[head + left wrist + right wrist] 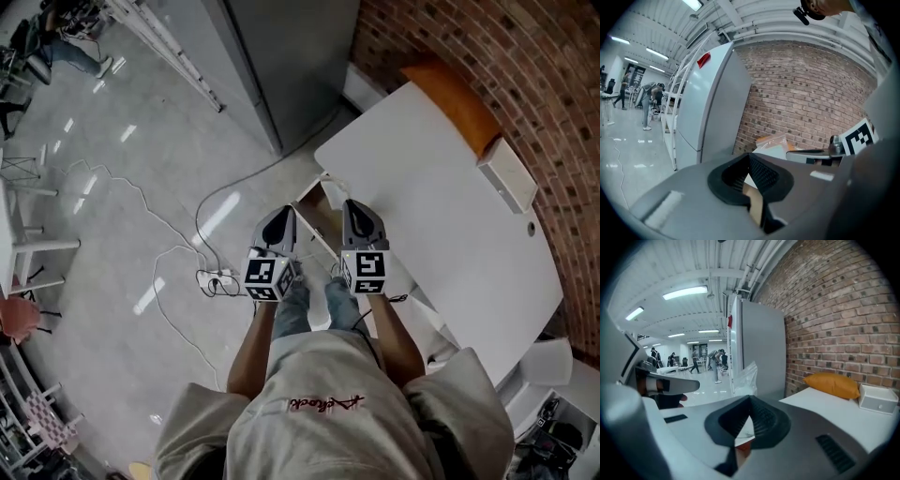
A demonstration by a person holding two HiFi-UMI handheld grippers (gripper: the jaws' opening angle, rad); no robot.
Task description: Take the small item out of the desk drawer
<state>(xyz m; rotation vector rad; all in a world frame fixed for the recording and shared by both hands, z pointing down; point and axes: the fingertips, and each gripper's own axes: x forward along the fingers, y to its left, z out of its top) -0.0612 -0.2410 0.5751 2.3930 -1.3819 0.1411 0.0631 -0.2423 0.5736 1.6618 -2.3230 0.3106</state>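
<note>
Hovering over the open drawer (317, 212), left gripper (284, 212) and right gripper (352, 206) sit pressed together, empty. Spread one, then dip straight in; item unseen.

— How is the scene lit?
— Even brightness is given by ceiling strip lights (685, 292). Glare streaks are thrown on the glossy floor (103, 309), and shadows are soft.
— And picture quality?
— In both gripper views straight lines are bent, the corners are blackened, and the near foreground is blurred.
</note>
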